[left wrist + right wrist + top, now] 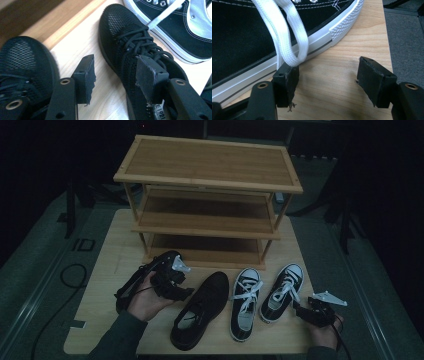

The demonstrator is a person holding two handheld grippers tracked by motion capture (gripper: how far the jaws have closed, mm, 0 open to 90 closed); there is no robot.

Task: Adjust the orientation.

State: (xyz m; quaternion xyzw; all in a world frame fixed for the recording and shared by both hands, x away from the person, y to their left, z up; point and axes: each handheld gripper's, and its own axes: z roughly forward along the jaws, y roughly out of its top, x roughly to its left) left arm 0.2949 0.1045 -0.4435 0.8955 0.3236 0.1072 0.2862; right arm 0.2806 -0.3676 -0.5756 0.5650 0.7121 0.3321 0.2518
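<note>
The high view is dim. At its lower left the person's left hand carries the left claw [186,292] and a black mesh shoe [137,282], largely hidden behind hand and claw. Four shoes can be counted: two black mesh ones and two black-and-white sneakers. The second mesh shoe [200,310] lies on the table [100,305] at lower centre, with the sneakers [245,302] [282,292] to its right, before a three-tier wooden rack [207,195].

The left gripper view shows the left claw [116,77] apart, one pad over the lying mesh shoe [130,45]; whether it touches is unclear. The held shoe [22,65] is cut off at left.

The right gripper view shows the right claw [332,80] apart over bare wood, a white lace [287,37] resting on one pad.
</note>
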